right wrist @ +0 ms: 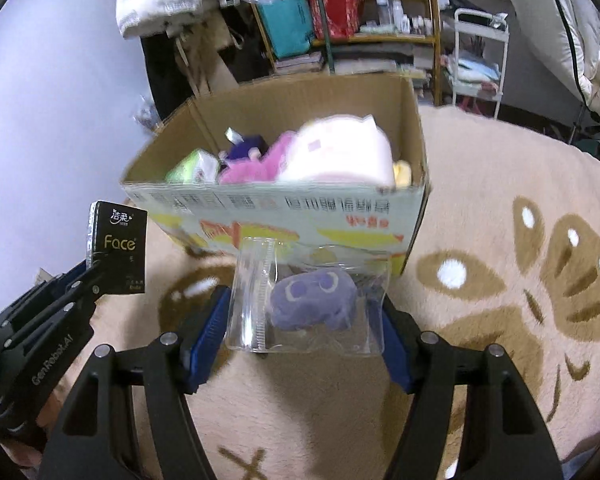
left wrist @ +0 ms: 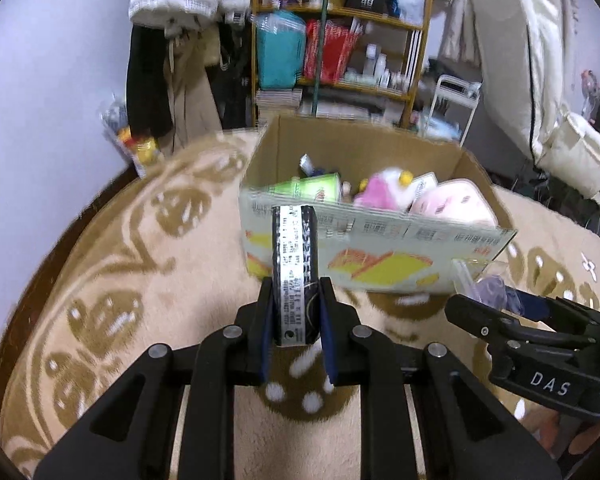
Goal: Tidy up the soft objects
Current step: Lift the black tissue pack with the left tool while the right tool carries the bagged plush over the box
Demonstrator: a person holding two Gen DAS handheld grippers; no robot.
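My left gripper (left wrist: 296, 316) is shut on a black tissue pack (left wrist: 295, 272), held upright above the rug in front of the cardboard box (left wrist: 380, 256); the pack also shows in the right wrist view (right wrist: 118, 250). My right gripper (right wrist: 306, 316) is shut on a clear plastic bag with a purple plush toy (right wrist: 314, 300) inside, just in front of the box (right wrist: 300, 212). The box holds a pink plush (right wrist: 340, 152), a magenta plush (right wrist: 256, 164), a green tissue pack (right wrist: 196, 168) and other soft items.
A beige rug (right wrist: 500, 220) with brown patterns covers the floor. Behind the box stand a wooden shelf (left wrist: 340, 40) full of bags and bottles, hanging clothes (left wrist: 172, 64), a white cart (right wrist: 480, 60) and a folded mattress (left wrist: 512, 52).
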